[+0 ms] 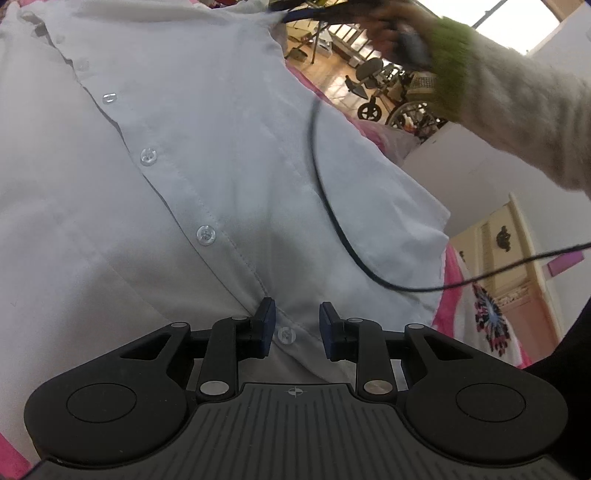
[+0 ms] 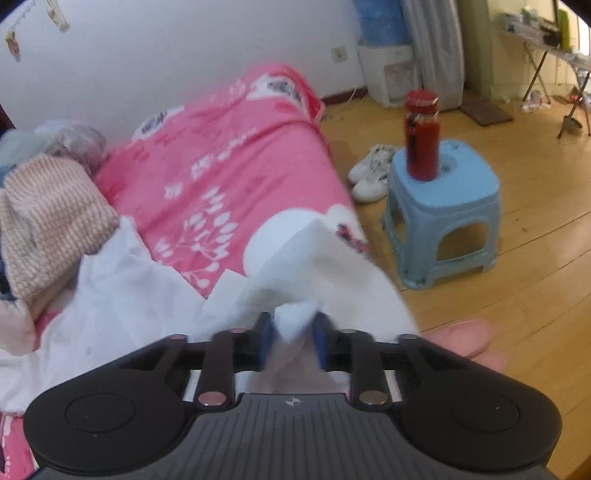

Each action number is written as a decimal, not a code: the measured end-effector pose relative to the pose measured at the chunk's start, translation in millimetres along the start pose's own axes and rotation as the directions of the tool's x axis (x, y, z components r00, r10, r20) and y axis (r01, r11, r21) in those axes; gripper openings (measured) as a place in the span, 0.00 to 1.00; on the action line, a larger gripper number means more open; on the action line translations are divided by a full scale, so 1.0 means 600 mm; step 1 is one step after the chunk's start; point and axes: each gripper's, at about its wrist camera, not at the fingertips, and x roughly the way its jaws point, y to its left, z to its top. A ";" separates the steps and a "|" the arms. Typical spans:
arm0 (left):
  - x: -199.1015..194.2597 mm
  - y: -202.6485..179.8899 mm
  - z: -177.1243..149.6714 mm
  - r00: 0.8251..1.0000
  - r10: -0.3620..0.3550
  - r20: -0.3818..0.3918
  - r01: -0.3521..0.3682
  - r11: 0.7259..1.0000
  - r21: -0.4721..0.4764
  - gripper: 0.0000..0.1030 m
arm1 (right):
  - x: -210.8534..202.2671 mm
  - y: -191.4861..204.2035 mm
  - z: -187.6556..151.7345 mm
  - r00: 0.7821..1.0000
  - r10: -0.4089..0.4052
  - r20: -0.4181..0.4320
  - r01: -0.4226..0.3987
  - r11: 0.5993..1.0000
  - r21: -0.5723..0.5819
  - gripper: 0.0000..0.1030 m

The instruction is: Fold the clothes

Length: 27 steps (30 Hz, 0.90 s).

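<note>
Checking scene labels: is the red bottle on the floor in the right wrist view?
No, the red bottle stands upright on top of the blue stool.

Right gripper (image 2: 293, 341) fingers (image 2: 265, 341) motion-blurred, so contact with the white shirt (image 2: 295, 325) fold between them unclear. Shirt runs off left-wrist frame at left and top. Person's hand (image 1: 399, 33) at top edge is smeared.

A white button-up shirt (image 1: 207, 155) lies spread face up on a bed covered in pink patterned bedding. Its placket, fastened with clear round buttons, runs diagonally across the left wrist view. The thin fabric is softly wrinkled. In the right wrist view, one bunched part of the shirt (image 2: 295, 295) is lifted, and the rest trails down onto the bed.
</note>
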 end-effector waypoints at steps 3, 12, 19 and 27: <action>0.002 0.006 0.002 1.000 -0.024 -0.005 0.024 1.000 -0.008 0.26 | -0.089 -0.009 -0.013 0.997 0.076 -0.003 -0.076 0.995 -0.060 0.28; 0.001 0.027 0.011 0.996 -0.083 -0.031 0.083 0.996 -0.019 0.26 | -0.193 0.081 -0.176 0.891 0.145 -0.430 -0.321 0.872 -0.369 0.25; 0.002 0.020 0.008 0.996 -0.083 -0.034 0.082 0.996 -0.020 0.26 | -0.169 0.009 -0.285 0.828 -0.045 -0.559 -0.171 0.929 -0.327 0.25; -0.002 0.012 0.005 0.998 -0.059 -0.019 0.059 0.998 -0.006 0.26 | -0.366 -0.143 -0.338 0.779 -0.245 -0.578 0.166 0.968 -0.188 0.25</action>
